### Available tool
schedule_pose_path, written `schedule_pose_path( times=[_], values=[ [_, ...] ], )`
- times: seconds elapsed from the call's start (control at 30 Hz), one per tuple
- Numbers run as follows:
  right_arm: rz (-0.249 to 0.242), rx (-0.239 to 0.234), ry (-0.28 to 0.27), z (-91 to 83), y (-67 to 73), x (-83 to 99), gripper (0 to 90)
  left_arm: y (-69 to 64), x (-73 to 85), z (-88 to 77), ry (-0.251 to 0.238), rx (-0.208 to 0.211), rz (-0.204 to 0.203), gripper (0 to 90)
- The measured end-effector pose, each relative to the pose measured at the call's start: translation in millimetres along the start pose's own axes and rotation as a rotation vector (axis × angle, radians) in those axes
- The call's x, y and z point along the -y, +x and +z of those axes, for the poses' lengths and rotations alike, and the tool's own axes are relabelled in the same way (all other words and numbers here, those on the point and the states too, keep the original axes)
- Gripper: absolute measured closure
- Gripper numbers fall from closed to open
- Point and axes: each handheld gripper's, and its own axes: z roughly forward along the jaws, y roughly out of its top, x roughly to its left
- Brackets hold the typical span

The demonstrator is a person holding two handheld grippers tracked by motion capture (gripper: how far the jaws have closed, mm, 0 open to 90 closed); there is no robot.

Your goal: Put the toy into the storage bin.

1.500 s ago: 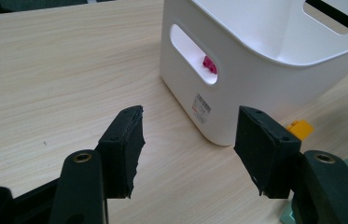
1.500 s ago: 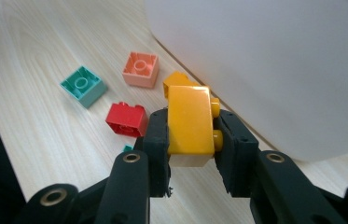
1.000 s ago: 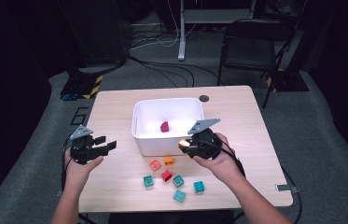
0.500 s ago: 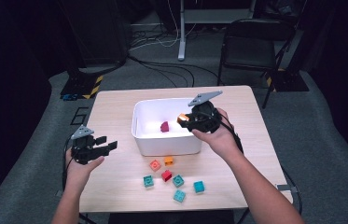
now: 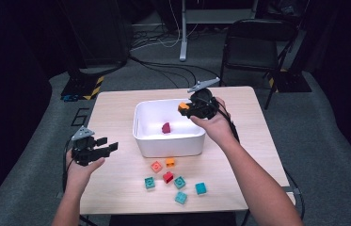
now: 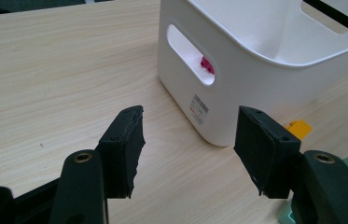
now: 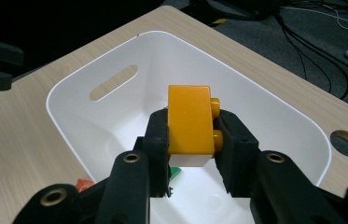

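Right gripper (image 7: 191, 140) clamps orange brick (image 7: 189, 119) upright (studs pointing sideways).

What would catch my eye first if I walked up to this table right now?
Probably the orange brick, pinched between the jaws of the right gripper above the white bin in the middle of the table. Next, a lone pink brick lying inside that bin. Then the loose bricks scattered on the wood in front of it, orange, red and teal.
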Motion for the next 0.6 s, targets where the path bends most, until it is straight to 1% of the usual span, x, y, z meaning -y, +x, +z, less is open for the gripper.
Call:
schedule_pose_path(
  times=[0.13,0.17,0.33,0.37,0.4,0.43,0.47,0.53,0.57,0.6],
  values=[
    [0.016,0.010,-0.007,6.1,-3.0,-1.8,67.0,-0.3,-1.1,-1.0,0.000,0.001,0.005,41.7],
    [0.009,0.014,-0.010,7.2,-3.3,-2.3,67.0,-0.7,-1.0,-1.3,-0.001,-0.003,0.003,41.7],
    [0.006,0.022,-0.013,15.5,-1.1,-5.1,67.0,-0.5,-0.2,-1.1,-0.003,-0.004,0.001,41.7],
    [0.015,0.022,-0.022,21.6,-1.0,-6.6,67.0,-0.4,-0.2,-1.5,-0.007,-0.006,-0.001,41.7],
    [0.015,0.022,-0.022,21.6,-1.0,-6.6,67.0,0.0,-0.4,-2.3,-0.005,-0.003,0.000,41.7],
    [0.010,0.027,-0.015,27.5,-0.7,-7.7,67.0,0.1,-0.4,-2.8,-0.010,-0.005,-0.002,41.7],
    [0.010,0.027,-0.015,27.5,-0.7,-7.7,67.0,0.6,-0.5,-3.4,-0.013,-0.006,0.000,41.7],
    [-0.004,0.036,-0.013,35.7,-0.8,-8.7,67.0,2.0,-0.2,-3.6,-0.013,-0.008,-0.005,41.7],
    [0.003,0.039,-0.012,42.5,-1.1,-9.7,67.0,3.3,0.1,-3.7,-0.009,-0.008,-0.008,41.7],
    [0.003,0.039,-0.012,42.5,-1.1,-9.7,67.0,3.3,0.1,-3.7,-0.009,-0.008,-0.008,41.7]
  ],
)
